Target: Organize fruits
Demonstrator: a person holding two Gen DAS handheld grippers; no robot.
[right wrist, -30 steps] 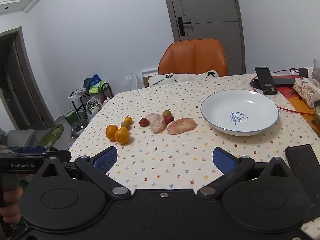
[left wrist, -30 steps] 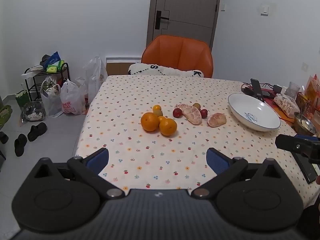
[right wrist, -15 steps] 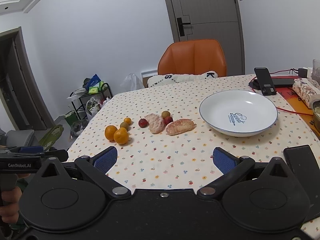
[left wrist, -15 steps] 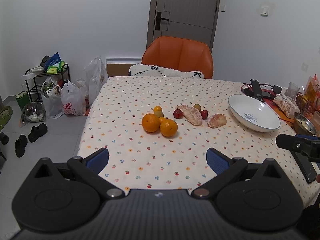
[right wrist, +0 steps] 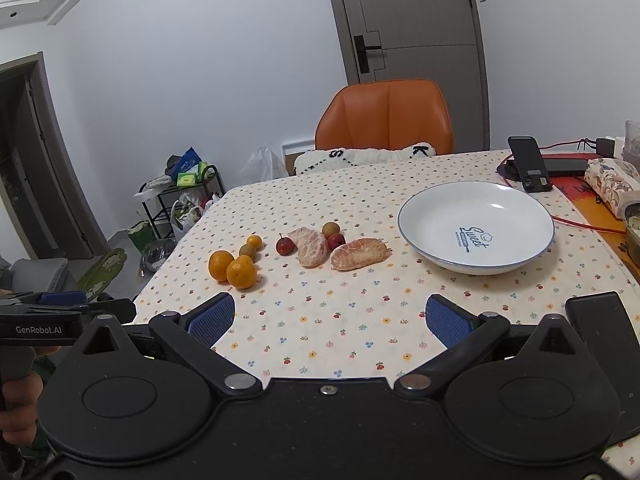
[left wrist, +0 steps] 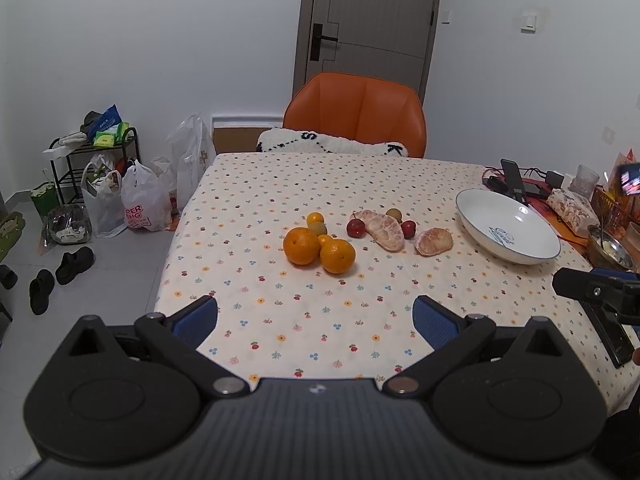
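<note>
Both grippers edged closer; oranges [left wrist: 319, 250] ahead of left gripper [left wrist: 316, 322].

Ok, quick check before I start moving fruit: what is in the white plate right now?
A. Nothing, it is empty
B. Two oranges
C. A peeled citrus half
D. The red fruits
A. The white plate shows only its printed logo, while the oranges, the peeled citrus pieces and the small red fruits all lie on the tablecloth beside it.
</note>
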